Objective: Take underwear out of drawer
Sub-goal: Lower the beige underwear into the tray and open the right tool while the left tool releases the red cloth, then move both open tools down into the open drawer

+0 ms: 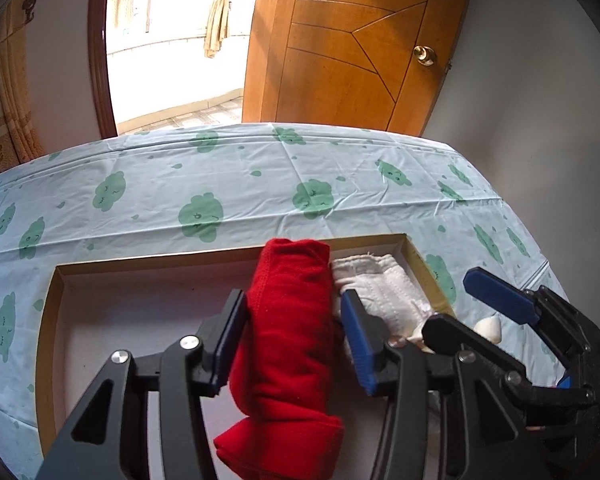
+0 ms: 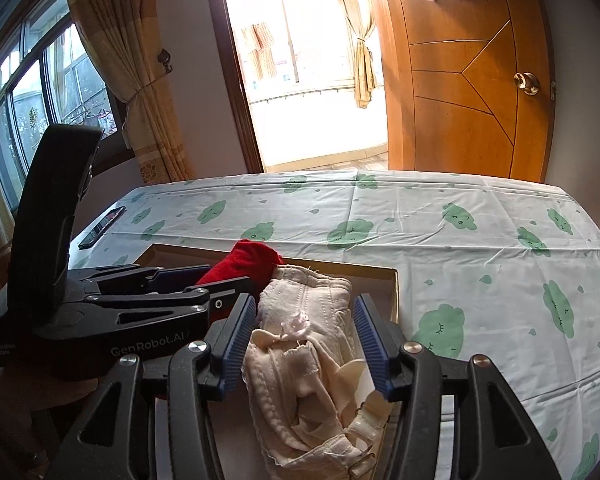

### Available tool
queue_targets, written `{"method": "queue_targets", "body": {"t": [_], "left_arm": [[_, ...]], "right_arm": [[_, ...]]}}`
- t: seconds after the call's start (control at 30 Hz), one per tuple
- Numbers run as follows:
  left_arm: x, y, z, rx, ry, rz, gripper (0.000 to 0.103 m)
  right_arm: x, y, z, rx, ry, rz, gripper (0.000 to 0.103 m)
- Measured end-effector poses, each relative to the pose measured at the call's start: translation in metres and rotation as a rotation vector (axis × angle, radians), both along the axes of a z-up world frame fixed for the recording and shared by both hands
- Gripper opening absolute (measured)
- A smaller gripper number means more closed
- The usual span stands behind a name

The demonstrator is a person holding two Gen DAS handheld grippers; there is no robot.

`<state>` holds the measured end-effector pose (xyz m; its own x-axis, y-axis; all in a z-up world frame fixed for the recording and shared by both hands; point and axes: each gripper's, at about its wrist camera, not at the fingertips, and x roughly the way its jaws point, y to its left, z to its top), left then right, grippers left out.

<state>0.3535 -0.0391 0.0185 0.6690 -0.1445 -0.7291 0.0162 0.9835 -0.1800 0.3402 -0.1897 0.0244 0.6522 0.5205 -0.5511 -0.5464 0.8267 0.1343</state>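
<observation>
A rolled red underwear [image 1: 288, 344] lies in the shallow open drawer [image 1: 60, 280], a box-like tray with tan walls and a pale floor, in the lower middle of the left wrist view. Just beside it on the right, touching it, lies a folded white underwear [image 2: 308, 364] with a small pink bow.

The left tool [image 1: 288, 340] straddles the red roll, one blue pad on each side. The pads sit right at the cloth, but the roll does not look squeezed and its near end rests on the drawer floor, so the jaws read as parted around it and not clamped. The right tool [image 2: 304, 348] straddles the white piece in the same way, with a visible gap between the right pad and the fabric; it holds nothing.

The drawer sits on a worktop covered by a pale blue cloth [image 2: 480, 240] printed with green clouds. A dark phone [image 2: 102, 227] lies at its left edge. Beyond it are a wooden door [image 2: 472, 80] with a round knob, a bright doorway, and a curtained window [image 2: 40, 92] at the upper left.
</observation>
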Motion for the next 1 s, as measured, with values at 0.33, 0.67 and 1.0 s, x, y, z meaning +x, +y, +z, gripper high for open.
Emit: {"method": "queue_targets", "body": {"t": [0.33,0.67,1.0], "left_arm": [[-0.03,0.001,0.008,-0.003,-0.035,-0.028,0.067],[-0.087,0.001,0.013,-0.021,-0.08,-0.105,0.067],[-0.162,-0.006,0.014,-0.013,-0.115,-0.199,0.071]], "right_arm": [[-0.025,-0.012,-0.002,0.003,-0.037,-0.003,0.068],[-0.077,-0.036,-0.005,0.023,-0.056,0.041,0.074],[-0.15,-0.056,-0.016,0.01,-0.056,0.136,0.076]]}}
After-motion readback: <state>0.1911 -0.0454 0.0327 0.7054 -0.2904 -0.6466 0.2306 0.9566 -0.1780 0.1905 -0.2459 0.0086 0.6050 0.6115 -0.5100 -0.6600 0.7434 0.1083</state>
